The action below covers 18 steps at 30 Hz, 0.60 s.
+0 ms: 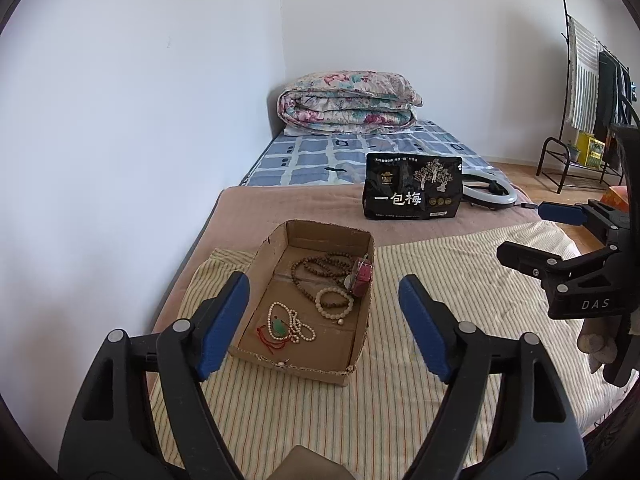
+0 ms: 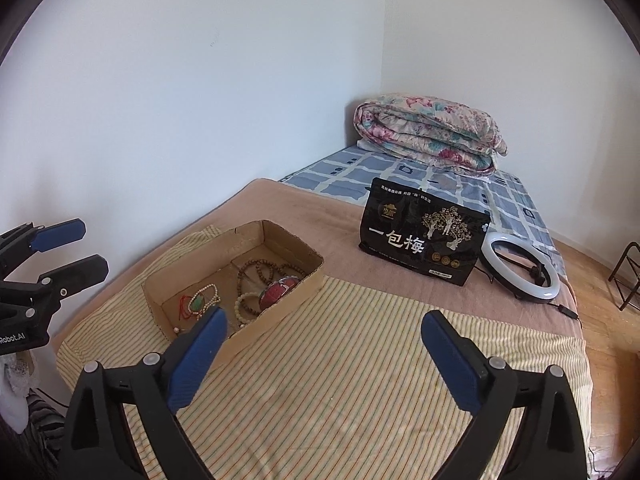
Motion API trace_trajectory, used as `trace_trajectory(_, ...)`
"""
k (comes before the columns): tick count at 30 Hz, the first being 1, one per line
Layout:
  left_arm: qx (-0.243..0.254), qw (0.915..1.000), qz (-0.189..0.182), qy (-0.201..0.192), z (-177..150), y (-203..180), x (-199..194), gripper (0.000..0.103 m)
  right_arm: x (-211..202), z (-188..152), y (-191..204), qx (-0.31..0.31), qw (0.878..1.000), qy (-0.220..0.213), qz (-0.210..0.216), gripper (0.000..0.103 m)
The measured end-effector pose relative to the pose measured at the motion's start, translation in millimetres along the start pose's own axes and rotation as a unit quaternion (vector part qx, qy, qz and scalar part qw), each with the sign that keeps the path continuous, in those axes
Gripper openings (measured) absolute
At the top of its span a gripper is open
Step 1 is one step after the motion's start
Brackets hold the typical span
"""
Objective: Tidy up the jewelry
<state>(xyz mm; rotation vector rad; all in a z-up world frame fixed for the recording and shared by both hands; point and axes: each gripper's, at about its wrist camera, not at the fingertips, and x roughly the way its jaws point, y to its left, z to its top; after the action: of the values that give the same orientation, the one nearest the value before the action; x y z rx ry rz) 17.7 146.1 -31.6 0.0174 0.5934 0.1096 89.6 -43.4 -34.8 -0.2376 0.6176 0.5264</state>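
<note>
From the left wrist view, the left gripper hangs above the striped cloth with its jaws spread wide and nothing between them. Just ahead of it sits the cardboard box, open-topped, and all the jewelry that shows lies inside: a long string of dark wooden beads toward the far end, a red ornament against the right wall, a pale bead bracelet in the middle, and a cream bead necklace with a green pendant on red cord nearer the front. One loose bead rests by the front wall. The striped cloth around the box carries no jewelry. The right gripper is at the right edge, well apart from the box, jaws spread and empty. Farther back stand a black snack bag and a folded quilt.

From the right wrist view, the right gripper is held over the striped cloth, jaws wide and empty, with the cardboard box just beyond its left finger. The same pieces lie in the box, partly overlapping. The left gripper shows at the left edge, also spread. A ring light lies beside the snack bag.

Judging by this, the gathering looks done: everything visible is in the box and both grippers are free. What may remain is separating the overlapped strands, though the box's near wall hides part of its floor, so a small piece there could go unseen.
</note>
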Motion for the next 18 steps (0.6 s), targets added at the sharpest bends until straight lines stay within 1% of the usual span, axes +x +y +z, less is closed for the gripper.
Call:
trace_trajectory(1, 0.001, 1.0, -0.001, 0.001, -0.4, -1.0, 0.2, 0.083, -0.5, -1.5, -2.3, 0.002, 1.0, -0.002, -0.002, 0.103)
trace_trajectory(10, 0.007, 0.9999, -0.004, 0.008, -0.8, -13.2, 1.4, 0.084, -1.2, -13.4, -23.0, 0.017, 1.0, 0.003, -0.023, 0.103)
trace_trajectory(18, 0.023, 0.9996, 0.011, 0.014, -2.7, -22.2, 2.9, 0.085, -6.3, -13.2, -37.5, 0.034, 0.999, -0.002, -0.031, 0.103)
